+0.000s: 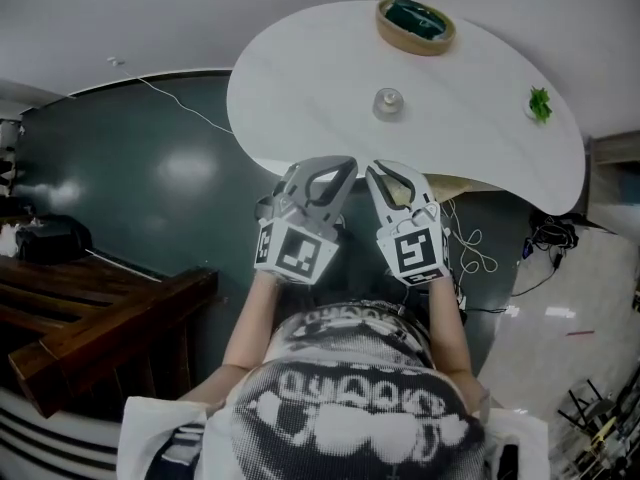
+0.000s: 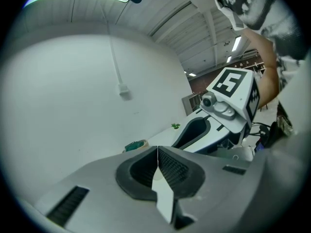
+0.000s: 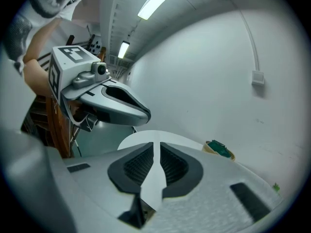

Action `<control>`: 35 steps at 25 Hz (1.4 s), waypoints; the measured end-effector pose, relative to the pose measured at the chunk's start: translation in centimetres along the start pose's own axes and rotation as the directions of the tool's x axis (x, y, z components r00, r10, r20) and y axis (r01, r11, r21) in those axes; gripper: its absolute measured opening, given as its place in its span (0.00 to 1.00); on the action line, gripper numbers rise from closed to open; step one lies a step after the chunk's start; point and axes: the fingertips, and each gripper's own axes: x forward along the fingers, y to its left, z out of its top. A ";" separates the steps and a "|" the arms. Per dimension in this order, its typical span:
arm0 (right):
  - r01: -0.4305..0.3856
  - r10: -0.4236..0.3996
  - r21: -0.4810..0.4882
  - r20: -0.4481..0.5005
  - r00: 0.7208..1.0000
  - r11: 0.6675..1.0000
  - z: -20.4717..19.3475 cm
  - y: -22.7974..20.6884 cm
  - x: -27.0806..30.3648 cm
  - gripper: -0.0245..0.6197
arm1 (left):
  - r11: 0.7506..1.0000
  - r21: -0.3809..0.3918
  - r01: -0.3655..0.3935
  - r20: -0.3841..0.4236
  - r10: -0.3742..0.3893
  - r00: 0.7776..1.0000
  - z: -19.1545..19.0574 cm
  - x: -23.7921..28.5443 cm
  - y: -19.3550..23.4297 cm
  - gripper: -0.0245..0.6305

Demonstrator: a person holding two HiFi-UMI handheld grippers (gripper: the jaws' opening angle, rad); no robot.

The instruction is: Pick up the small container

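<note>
The small container (image 1: 387, 102) is a low clear jar with a round lid, standing near the middle of the white table (image 1: 480, 78). Both grippers hang side by side over the table's near edge, short of the jar. My left gripper (image 1: 330, 165) (image 2: 157, 152) has its pads touching, with nothing between them. My right gripper (image 1: 385, 170) (image 3: 156, 147) shows a thin slit between its pads, and nothing is in it. Neither gripper view shows the jar. Each gripper view shows the other gripper alongside.
A wooden bowl (image 1: 415, 25) (image 3: 219, 149) (image 2: 135, 145) holding something green stands at the table's far edge. A small green sprig (image 1: 540, 104) lies at the right. Dark wooden furniture (image 1: 90, 308) is at the left, and cables (image 1: 470, 248) trail on the floor under the table.
</note>
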 end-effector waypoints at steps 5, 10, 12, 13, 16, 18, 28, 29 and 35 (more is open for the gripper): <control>0.061 -0.061 0.006 -0.031 0.998 0.998 -0.2 -0.7 1.2 0.10 | 0.999 0.012 0.041 0.020 -0.041 0.999 -0.8 0.1 1.2 0.04; 0.118 -0.117 0.017 -0.061 0.991 0.993 -0.9 -1.6 2.2 0.11 | 0.996 0.044 0.079 0.040 -0.081 0.996 -1.1 0.2 2.2 0.04; 0.142 -0.141 0.013 -0.081 0.987 0.990 -1.4 -1.9 2.4 0.11 | 0.993 0.056 0.100 0.047 -0.103 0.994 -1.2 0.1 2.1 0.04; 0.155 -0.153 0.010 -0.094 0.984 0.988 -1.8 -2.2 2.5 0.12 | 0.992 0.062 0.110 0.050 -0.113 0.992 -1.4 0.2 2.1 0.04; 0.180 -0.179 -0.003 -0.150 0.972 0.984 -3.3 -3.0 2.5 0.13 | 0.989 0.072 0.128 0.054 -0.132 0.990 -1.7 0.4 1.9 0.04; 0.187 -0.185 -0.005 -0.178 0.966 0.982 -4.1 -3.4 2.6 0.13 | 0.988 0.070 0.134 0.056 -0.138 0.989 -1.9 0.4 1.9 0.04; 0.188 -0.187 -0.018 -0.244 0.952 0.982 -7.4 -6.5 5.0 0.24 | 0.984 0.082 0.155 0.066 -0.161 0.985 -1.4 1.1 1.9 0.04; 0.183 -0.181 -0.016 -0.249 0.951 0.983 -7.7 -6.9 5.3 0.25 | 0.985 0.078 0.154 0.064 -0.159 0.985 -1.4 1.2 1.9 0.04; 0.123 -0.121 -0.010 -0.274 0.954 0.992 -9.6 -8.8 7.9 0.31 | 0.988 0.070 0.140 0.039 -0.143 0.989 -1.6 2.1 2.2 0.04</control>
